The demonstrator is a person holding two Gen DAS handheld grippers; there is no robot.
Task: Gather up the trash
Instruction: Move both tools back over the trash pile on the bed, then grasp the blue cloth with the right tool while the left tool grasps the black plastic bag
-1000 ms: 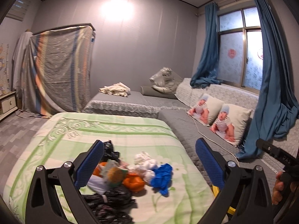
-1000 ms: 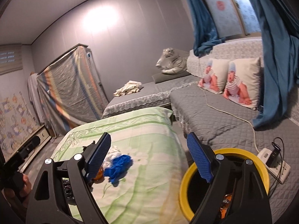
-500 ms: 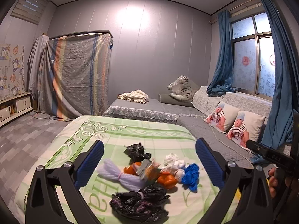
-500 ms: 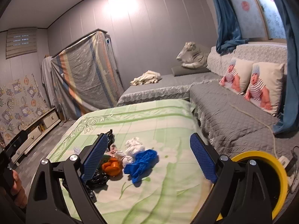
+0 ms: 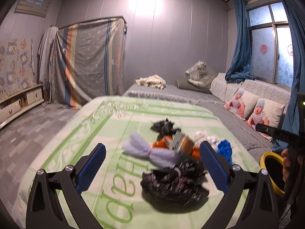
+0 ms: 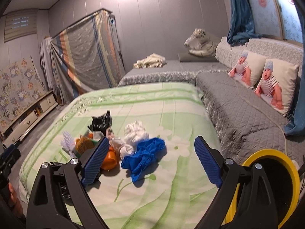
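A pile of trash lies on the green bedspread point(image 5: 106, 126): a dark crumpled bag point(image 5: 173, 185), a pale lilac bag point(image 5: 148, 151), an orange piece point(image 6: 109, 157), white wads point(image 6: 136, 133), a blue crumpled bag point(image 6: 146, 154) and a black bag point(image 6: 101, 124). My left gripper point(image 5: 152, 167) is open and empty, just above the dark bag. My right gripper point(image 6: 151, 161) is open and empty, over the blue bag. A yellow-rimmed bin point(image 6: 274, 183) stands at the bed's right side; it also shows in the left wrist view point(image 5: 270, 169).
A grey quilted platform point(image 6: 238, 110) with two baby-print pillows point(image 6: 266, 80) runs along the right. A cable point(image 6: 266, 114) crosses it. A covered wardrobe point(image 5: 87, 61) and a low cabinet point(image 5: 19, 103) stand at the left. Blue curtains point(image 5: 238, 43) hang by the window.
Both grippers have come lower and closer to the trash pile; it now looks larger between the fingers. Both stay open.
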